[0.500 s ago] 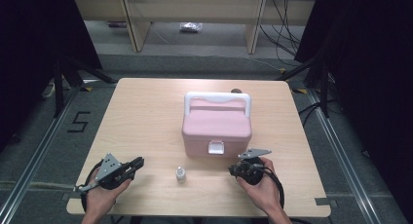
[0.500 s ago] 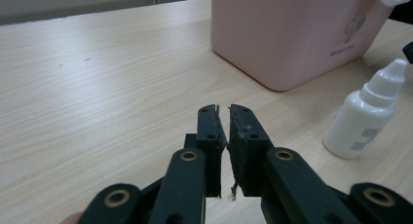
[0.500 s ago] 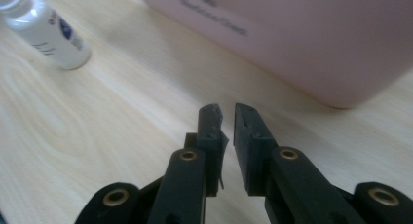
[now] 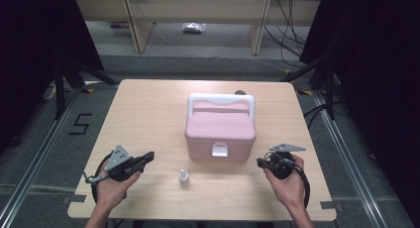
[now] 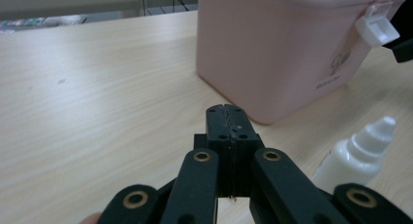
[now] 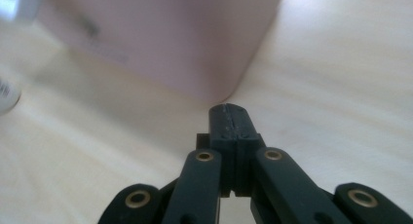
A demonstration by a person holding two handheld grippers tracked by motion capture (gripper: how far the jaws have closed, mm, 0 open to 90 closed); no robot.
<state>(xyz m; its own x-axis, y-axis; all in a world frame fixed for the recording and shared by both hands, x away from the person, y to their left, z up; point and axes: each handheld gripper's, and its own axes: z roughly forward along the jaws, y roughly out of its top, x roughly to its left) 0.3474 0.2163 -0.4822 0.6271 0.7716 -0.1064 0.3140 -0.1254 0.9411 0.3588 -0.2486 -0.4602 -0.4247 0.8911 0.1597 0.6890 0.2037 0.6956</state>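
Two hand-held grippers rest low over the near edge of the tabletop (image 4: 148,109) in the high view, one at each near corner. The left hand-held gripper (image 4: 148,156) points toward the middle, the right hand-held gripper (image 4: 259,162) points inward from the other side. Between them, just back from the near edge, stands a small white dropper bottle (image 4: 183,177), upright and apart from both. Behind it, about mid-tabletop, sits a pink plastic case (image 4: 220,131) with a white carry handle (image 4: 221,100) and a white front latch (image 4: 220,150), lid down.

From the left gripper view, the left hand-held gripper (image 5: 227,113) is clenched, jaws pressed together with nothing between them. The dropper bottle (image 5: 358,153) stands just to the right of the jaws, and the case (image 5: 282,44) rises beyond, its latch (image 5: 377,29) flipped outward at the top.

From the right gripper view, the right hand-held gripper (image 6: 230,114) is likewise clenched on nothing, aimed at a blurred lower corner of the case (image 6: 160,44).

As I judge it, the bottle is the risk: it is light, narrow and tall, so a closed gripper swung toward it could tip it or send it rolling to the near edge. Jaws must part before any approach, or they would merely shove it. Pushing at the latch with one gripper could also slide the case unless the other steadies it.
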